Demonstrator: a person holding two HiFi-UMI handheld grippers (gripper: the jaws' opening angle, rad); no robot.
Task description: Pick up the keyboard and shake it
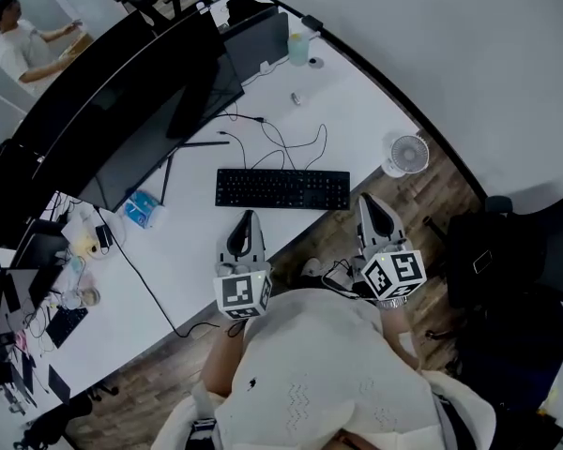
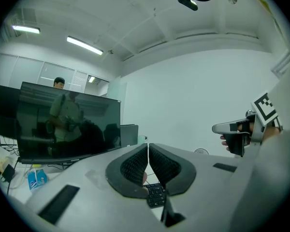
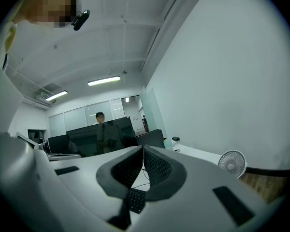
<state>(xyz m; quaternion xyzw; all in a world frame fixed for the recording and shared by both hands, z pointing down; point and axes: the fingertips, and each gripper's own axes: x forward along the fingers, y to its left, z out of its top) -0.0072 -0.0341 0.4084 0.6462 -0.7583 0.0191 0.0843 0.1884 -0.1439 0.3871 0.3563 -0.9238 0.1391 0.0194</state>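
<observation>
A black keyboard lies flat on the white desk, close to its front edge. My left gripper hovers just in front of the keyboard's left half, jaws shut with nothing between them. My right gripper is off the keyboard's right end, over the desk edge, also shut and empty. In the left gripper view the closed left gripper points level over the keyboard, and the right gripper shows at the right. In the right gripper view the closed right gripper hides most of the keyboard.
A wide dark monitor stands behind the keyboard, with loose cables between them. A small white fan sits at the desk's right end. A blue tissue pack lies left. A black chair stands at the right. A person stands far back.
</observation>
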